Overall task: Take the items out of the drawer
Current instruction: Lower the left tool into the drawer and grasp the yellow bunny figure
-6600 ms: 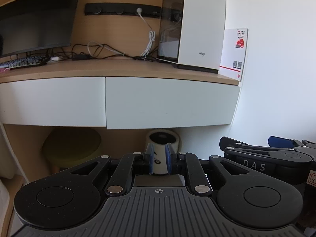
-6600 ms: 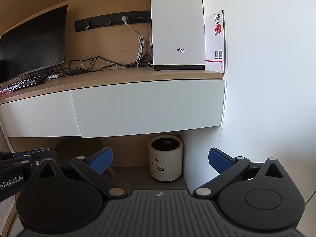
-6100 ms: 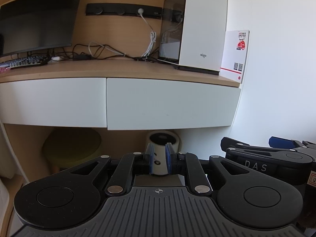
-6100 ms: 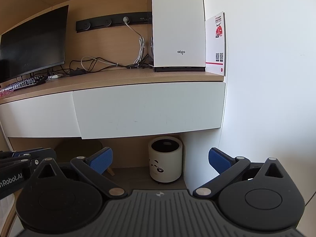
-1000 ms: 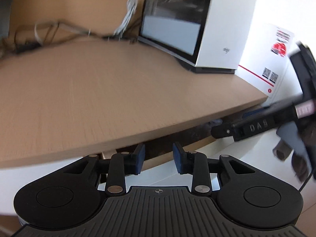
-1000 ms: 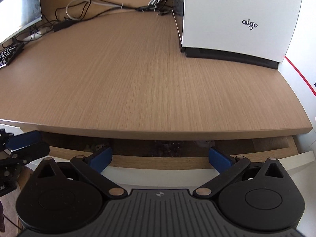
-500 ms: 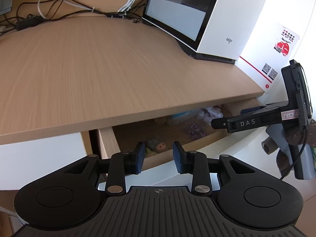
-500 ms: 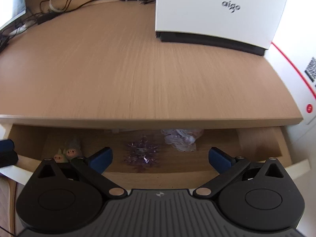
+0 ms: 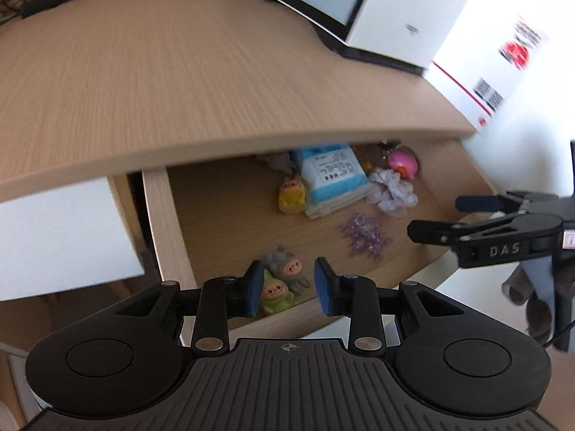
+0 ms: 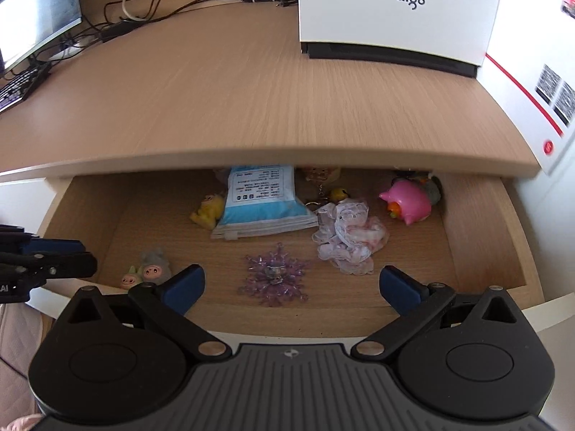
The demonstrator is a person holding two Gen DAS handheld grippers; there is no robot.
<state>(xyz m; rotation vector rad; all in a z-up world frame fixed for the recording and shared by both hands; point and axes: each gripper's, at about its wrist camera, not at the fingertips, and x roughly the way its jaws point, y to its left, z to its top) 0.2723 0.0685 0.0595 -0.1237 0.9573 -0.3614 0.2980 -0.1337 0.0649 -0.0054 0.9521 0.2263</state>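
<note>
My left gripper (image 9: 285, 289) hangs over the near-left corner of the open drawer (image 10: 481, 230), jaws part open, nothing held. The two pig toys (image 9: 284, 283) lie just past its tips, side by side. My right gripper (image 10: 290, 287) is wide open, empty, snowflake (image 10: 275, 274) straight ahead. Farther back: lace (image 10: 346, 239), blue pack (image 10: 260, 197), pink toy (image 10: 408, 199). Left is nearer the pigs.

"aigo" printed in dark letters on the white computer case (image 10: 399, 10) standing on the desk (image 10: 251, 100), "DAS" in pale letters on the black body of the right gripper (image 9: 436, 219), blue packet (image 10: 260, 197) carried print too small to read
</note>
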